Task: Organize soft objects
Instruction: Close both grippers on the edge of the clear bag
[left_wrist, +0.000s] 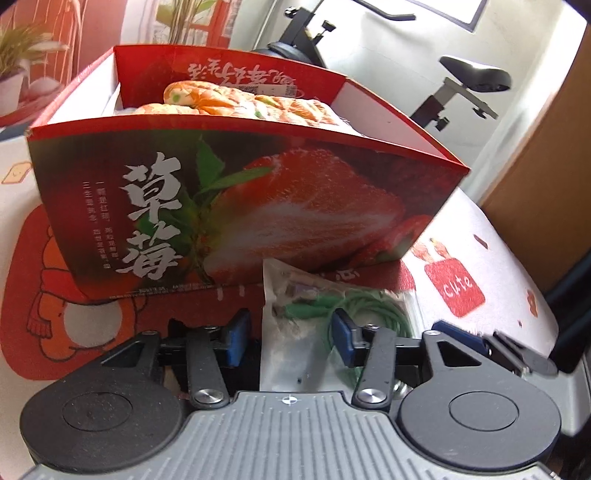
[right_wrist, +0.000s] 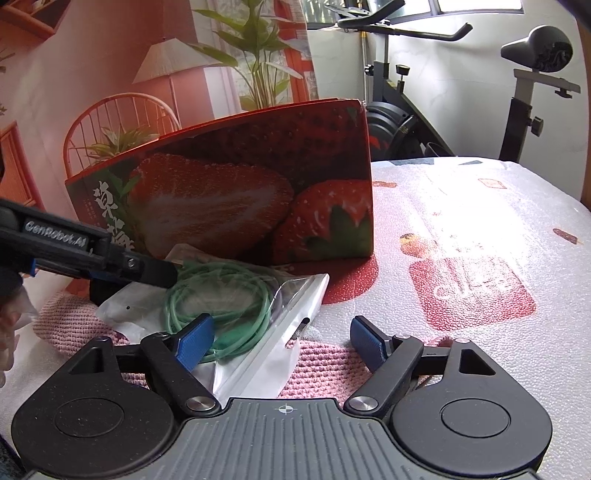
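A tall red cardboard box (left_wrist: 236, 199), glossy and printed with a cut strawberry and white brush lettering, stands open-topped on a white foam-textured table cover (right_wrist: 461, 221) with red cartoon prints. Inside the box lies a soft quilted item (left_wrist: 243, 101) in orange, cream and green, puffy and stitched in rows.

Just in front of the box lies a clear, crinkled plastic bag (left_wrist: 295, 332) holding a coiled green cable (right_wrist: 218, 306), thin and rubbery. The left gripper (left_wrist: 291, 336) has black arms and ribbed blue pads; the bag stands up between them, the right pad lying against the plastic and the left pad standing just clear of it. Whether the bag is truly pinched cannot be told.

In the right wrist view the bag rests partly on a pink knitted cloth (right_wrist: 325, 369), nubbly and flat on the table. The right gripper (right_wrist: 284, 343) stands wide apart above that cloth, its left blue pad over the bag's edge, its right pad over the cloth, clamping nothing. An exercise bike (right_wrist: 406, 92) stands behind the table.
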